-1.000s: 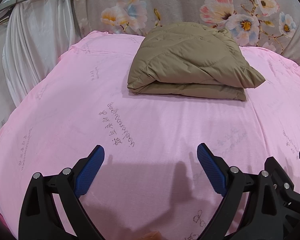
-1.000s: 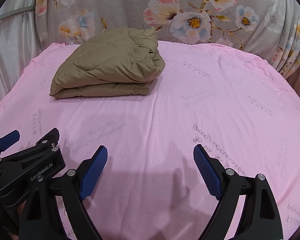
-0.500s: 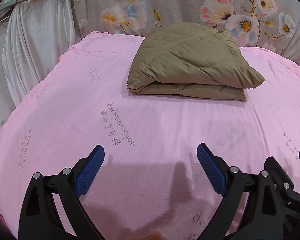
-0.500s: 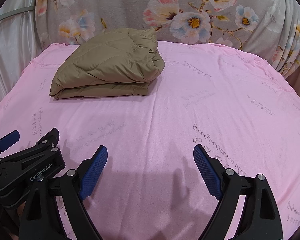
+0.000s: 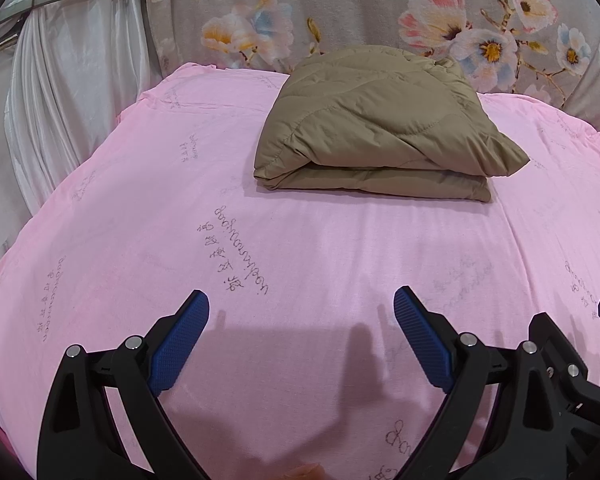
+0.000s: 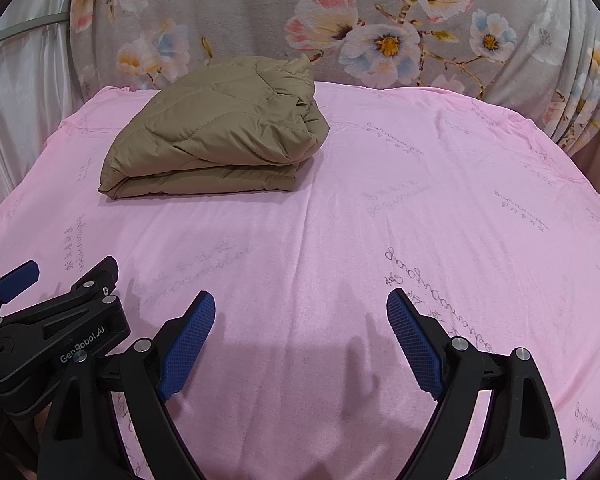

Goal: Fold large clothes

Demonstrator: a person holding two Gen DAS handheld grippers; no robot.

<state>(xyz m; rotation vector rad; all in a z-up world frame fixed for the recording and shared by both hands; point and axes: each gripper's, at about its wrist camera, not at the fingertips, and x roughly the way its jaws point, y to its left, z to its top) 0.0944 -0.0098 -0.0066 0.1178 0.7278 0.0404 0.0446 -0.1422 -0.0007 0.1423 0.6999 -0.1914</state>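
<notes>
A khaki quilted jacket (image 5: 380, 128) lies folded into a thick bundle at the far side of the pink sheet (image 5: 300, 240). In the right wrist view the same jacket (image 6: 216, 136) sits far left. My left gripper (image 5: 302, 300) hangs open over bare sheet near the front edge, well short of the jacket. Open too is my right gripper (image 6: 300, 300), nothing between its blue pads (image 6: 414, 344). The two grippers are side by side: the left one's black body (image 6: 52, 340) shows at the lower left of the right wrist view.
A grey floral cloth (image 5: 380, 12) hangs behind the bed. White curtains (image 5: 60, 100) drape down at the left. The pink sheet (image 6: 420, 200) carries faint handwriting and stretches wide to the right of the jacket.
</notes>
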